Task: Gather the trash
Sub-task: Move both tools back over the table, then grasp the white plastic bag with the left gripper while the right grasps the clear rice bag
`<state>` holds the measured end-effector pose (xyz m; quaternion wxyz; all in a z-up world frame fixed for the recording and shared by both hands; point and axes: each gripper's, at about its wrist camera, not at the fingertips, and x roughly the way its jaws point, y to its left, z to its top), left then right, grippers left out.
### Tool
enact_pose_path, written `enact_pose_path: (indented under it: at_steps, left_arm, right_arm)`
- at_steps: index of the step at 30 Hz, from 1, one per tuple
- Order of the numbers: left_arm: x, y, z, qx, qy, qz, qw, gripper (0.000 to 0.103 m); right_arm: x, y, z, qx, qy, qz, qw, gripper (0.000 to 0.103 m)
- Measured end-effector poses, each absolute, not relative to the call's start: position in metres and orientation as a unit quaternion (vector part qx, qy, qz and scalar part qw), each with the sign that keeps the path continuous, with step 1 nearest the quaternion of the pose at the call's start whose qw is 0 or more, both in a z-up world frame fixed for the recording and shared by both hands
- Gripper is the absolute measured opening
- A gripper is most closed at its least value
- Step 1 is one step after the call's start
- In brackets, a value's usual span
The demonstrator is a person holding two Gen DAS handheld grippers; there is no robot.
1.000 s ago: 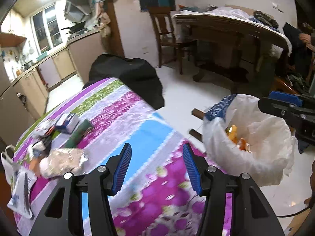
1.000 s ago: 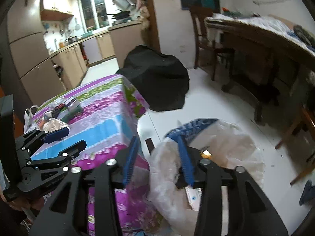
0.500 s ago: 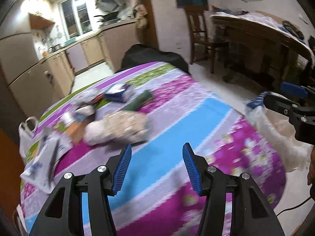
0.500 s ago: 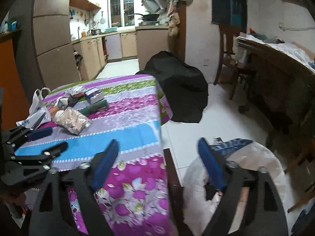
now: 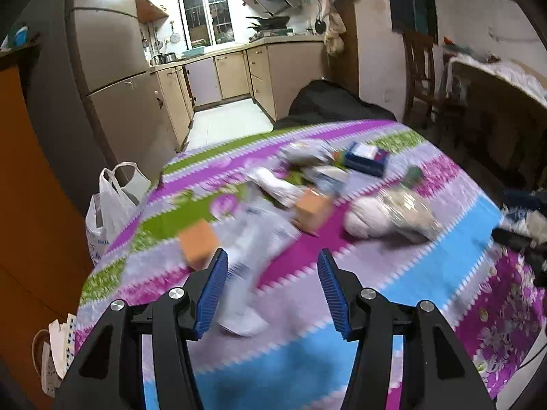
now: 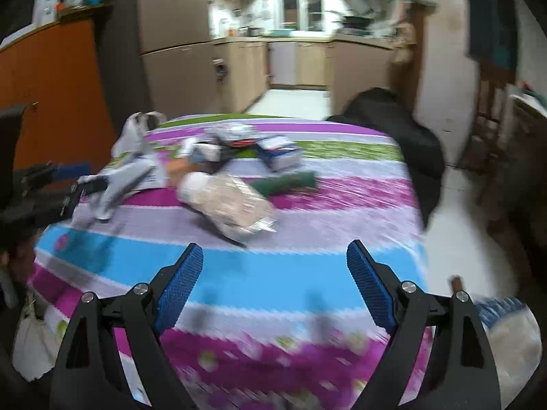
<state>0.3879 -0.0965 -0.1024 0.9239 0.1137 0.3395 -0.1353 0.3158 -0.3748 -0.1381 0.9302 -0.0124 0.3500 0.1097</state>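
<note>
- Left gripper point(image 5: 271, 287): jaws apart, nothing pinched; hangs over the tabletop point(image 5: 427, 273), a blurred white wrapper point(image 5: 253, 239) lying past its tips.
- Right gripper point(image 6: 275, 282): jaws spread wide, empty, above the blue stripe of the cloth.
- Trash lies clustered mid-tabletop: clear crumpled bag point(image 6: 229, 205), green roll point(image 6: 287, 181), blue-and-white box point(image 5: 366, 158), two orange cartons point(image 5: 199, 244).
- White bin bag point(image 6: 512, 338) off the tabletop's near right corner, at floor level.
- White carrier bag point(image 5: 109, 201) hangs at the far left edge.

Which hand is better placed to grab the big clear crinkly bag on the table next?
Right. The right gripper is open and empty, and the crinkly bag lies just ahead; from the left gripper it sits off to the side.
</note>
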Motion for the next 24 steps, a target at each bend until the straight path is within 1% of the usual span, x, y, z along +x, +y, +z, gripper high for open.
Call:
enact_pose_path:
  at_steps: [5,12,13,14,15,16,18,20,21,24]
  left_arm:
    - [0.411,-0.073,-0.101,0.138,0.344,-0.184,0.911,0.058]
    - [0.446,-0.075,-0.138,0.147,0.385,-0.207,0.887,0.058]
    - [0.449,-0.077,-0.142,0.149,0.391,-0.210,0.883,0.056]
    - [0.450,-0.080,-0.146,0.148,0.396,-0.217,0.880,0.054]
    - [0.450,-0.082,-0.147,0.150,0.393,-0.217,0.881,0.050]
    - [0.450,-0.083,-0.149,0.151,0.393,-0.219,0.880,0.044]
    - [0.450,-0.084,-0.152,0.143,0.397,-0.222,0.879,0.035]
    - [0.446,-0.084,-0.152,0.146,0.390,-0.217,0.883,0.032]
    - [0.445,-0.084,-0.152,0.144,0.390,-0.216,0.883,0.030]
    - [0.437,-0.081,-0.149,0.132,0.385,-0.217,0.887,0.029]
  right_arm:
    - [0.358,-0.352,-0.143,-0.082,0.359,0.184,0.911,0.083]
    - [0.400,-0.353,-0.160,-0.095,0.391,0.247,0.882,0.085]
    - [0.405,-0.352,-0.163,-0.097,0.396,0.252,0.878,0.084]
    - [0.408,-0.352,-0.166,-0.101,0.399,0.256,0.875,0.080]
    - [0.412,-0.349,-0.170,-0.105,0.406,0.261,0.869,0.074]
    - [0.415,-0.348,-0.173,-0.109,0.411,0.264,0.866,0.070]
    - [0.418,-0.344,-0.179,-0.119,0.416,0.256,0.864,0.056]
    - [0.417,-0.347,-0.179,-0.106,0.417,0.255,0.866,0.052]
    - [0.416,-0.350,-0.178,-0.094,0.418,0.256,0.867,0.047]
    - [0.407,-0.356,-0.177,-0.075,0.420,0.237,0.873,0.042]
